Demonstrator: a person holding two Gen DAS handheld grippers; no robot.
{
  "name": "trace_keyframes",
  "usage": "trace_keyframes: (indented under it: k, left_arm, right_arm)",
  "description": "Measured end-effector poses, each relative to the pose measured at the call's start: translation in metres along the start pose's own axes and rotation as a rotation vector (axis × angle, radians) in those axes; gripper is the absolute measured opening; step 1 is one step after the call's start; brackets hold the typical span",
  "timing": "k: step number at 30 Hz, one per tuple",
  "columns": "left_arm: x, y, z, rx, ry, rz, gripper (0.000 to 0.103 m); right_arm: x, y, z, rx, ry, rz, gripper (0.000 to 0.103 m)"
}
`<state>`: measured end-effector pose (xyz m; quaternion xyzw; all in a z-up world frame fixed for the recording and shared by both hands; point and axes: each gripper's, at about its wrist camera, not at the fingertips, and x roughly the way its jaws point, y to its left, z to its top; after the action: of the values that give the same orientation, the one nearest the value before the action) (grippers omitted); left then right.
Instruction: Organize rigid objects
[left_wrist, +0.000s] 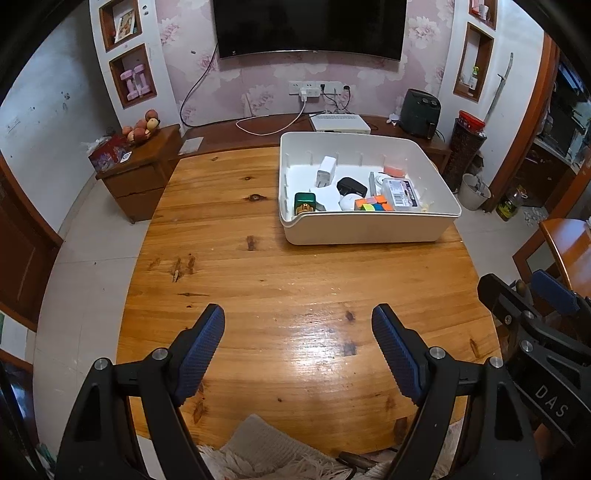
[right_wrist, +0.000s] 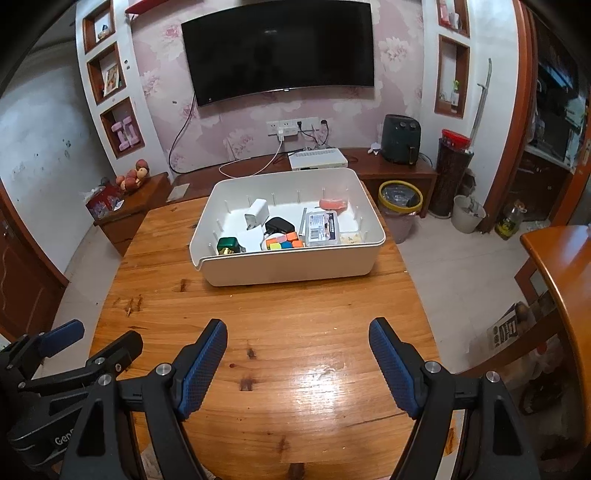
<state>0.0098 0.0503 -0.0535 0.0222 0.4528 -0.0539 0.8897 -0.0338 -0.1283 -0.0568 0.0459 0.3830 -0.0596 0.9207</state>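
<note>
**Both hand-held grippers hovering empty over the counter, bin filled**

I am holding my left hand-held gripper (left_wrist: 298, 321) above the near part of the varnished, knotty pine counter (left_wrist: 258, 258). Its two blue ribbed pads are standing wide apart, and nothing is lying between them; only bare wood is showing in the gap. I am holding my right hand-held gripper (right_wrist: 298, 336) just beside it, likewise spread wide and gripping nothing. Each one is appearing at the edge of the other's view.

The white rectangular plastic bin (right_wrist: 295, 264) is sitting on the far half of the counter, well apart from both sets of pads. The rigid objects are lying inside it:

- a green and gold box (right_wrist: 229, 246) in the near left corner;
- a white plug-in charger (right_wrist: 255, 213) standing toward the back, tilted;
- a black adapter (right_wrist: 279, 225) near the middle;
- a multicoloured puzzle cube (right_wrist: 285, 243) against the near wall;
- a clear plastic case with a printed label (right_wrist: 323, 228) to the right of the cube;
- an orange-pink flat piece (right_wrist: 333, 204) at the back right.

Other small white items are lying among these, too crowded for me to identify.

Beyond the counter, a dark wall-mounted television (right_wrist: 280, 48) is hanging over a low brown cabinet (right_wrist: 391, 173).
</note>
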Motion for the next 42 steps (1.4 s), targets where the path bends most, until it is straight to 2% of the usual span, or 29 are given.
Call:
trace_keyframes:
  k: [42]
  left_arm:
    - [0.005,0.004,-0.005,-0.002,0.012,0.027,0.084]
  right_arm:
    - [0.004,0.000,-0.009,-0.014,-0.010,-0.022,0.080]
